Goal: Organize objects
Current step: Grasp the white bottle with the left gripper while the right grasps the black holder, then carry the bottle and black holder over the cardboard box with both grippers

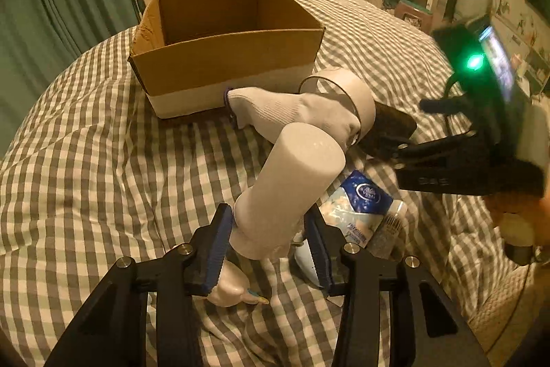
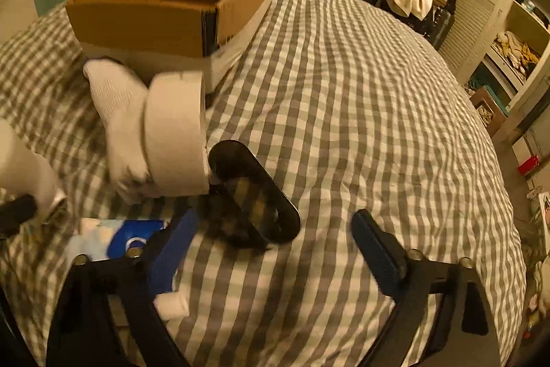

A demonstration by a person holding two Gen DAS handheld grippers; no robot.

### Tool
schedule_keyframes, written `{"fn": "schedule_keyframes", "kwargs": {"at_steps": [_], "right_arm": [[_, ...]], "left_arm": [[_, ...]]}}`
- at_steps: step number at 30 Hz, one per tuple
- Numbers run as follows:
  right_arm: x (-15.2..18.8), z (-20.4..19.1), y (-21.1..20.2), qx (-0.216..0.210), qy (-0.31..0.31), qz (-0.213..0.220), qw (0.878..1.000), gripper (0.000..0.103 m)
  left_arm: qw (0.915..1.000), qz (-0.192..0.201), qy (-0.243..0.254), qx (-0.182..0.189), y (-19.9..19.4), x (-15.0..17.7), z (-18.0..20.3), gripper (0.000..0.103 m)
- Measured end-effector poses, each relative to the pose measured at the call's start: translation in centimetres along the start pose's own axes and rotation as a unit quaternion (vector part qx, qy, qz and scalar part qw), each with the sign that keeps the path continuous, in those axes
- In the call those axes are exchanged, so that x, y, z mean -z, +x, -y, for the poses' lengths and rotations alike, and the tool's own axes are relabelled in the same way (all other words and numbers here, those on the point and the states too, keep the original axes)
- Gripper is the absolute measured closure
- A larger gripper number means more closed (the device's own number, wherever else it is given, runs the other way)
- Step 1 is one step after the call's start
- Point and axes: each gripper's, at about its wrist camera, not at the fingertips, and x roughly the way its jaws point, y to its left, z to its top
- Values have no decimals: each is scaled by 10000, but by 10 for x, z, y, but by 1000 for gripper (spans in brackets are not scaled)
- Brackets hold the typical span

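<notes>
My left gripper (image 1: 268, 236) is shut on a white bottle (image 1: 288, 184), held tilted above the checked bed; the bottle also shows at the left edge of the right wrist view (image 2: 24, 160). An open cardboard box (image 1: 227, 57) stands behind, also in the right wrist view (image 2: 144, 19). In front of it lie a white sock (image 1: 292, 112), a white tape roll (image 1: 357, 95) and a black glasses case (image 1: 388, 133). My right gripper (image 2: 275, 239) is open and empty, just short of the black case (image 2: 254, 195), with the tape roll (image 2: 175, 133) and sock (image 2: 117, 105) beyond.
A blue and white tissue pack (image 1: 361, 208) lies under the bottle, also in the right wrist view (image 2: 127, 236). A pale small bottle (image 1: 233, 291) lies below my left fingers. The checked bedspread (image 2: 361, 126) stretches right. Shelves (image 2: 515, 50) and furniture stand beyond the bed.
</notes>
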Motion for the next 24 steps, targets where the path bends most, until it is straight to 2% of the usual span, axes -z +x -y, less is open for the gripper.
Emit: {"fn": "schedule_keyframes", "kwargs": {"at_steps": [3,6,8,18,19,21,24], "right_arm": [[-4,0,13,-179,30,-98,9998,28],[-6,2,21,-485,159,-206,9985,49],[-7,3,23,-664,338,-242,9969,50],[2,6,-19,-203,234,312,9990,57],[2,7,-23,-155,236,354,9990,61],[2,8,-34,-96,264,441,9986,74],[3,10,-35,-4,279,340,9990,74]], "left_arm": [[9999,-70,-125,60,3,-4,-2,59],[9998,-99,-193,45,4,-5,-6,59],[9998,-88,-182,-33,6,-4,-6,59],[9988,-248,-402,99,9,2,-14,59],[9989,-236,-399,110,8,2,-14,59],[9990,-189,-390,136,2,2,-14,59],[9991,-109,-385,150,-5,-1,-16,59]]}}
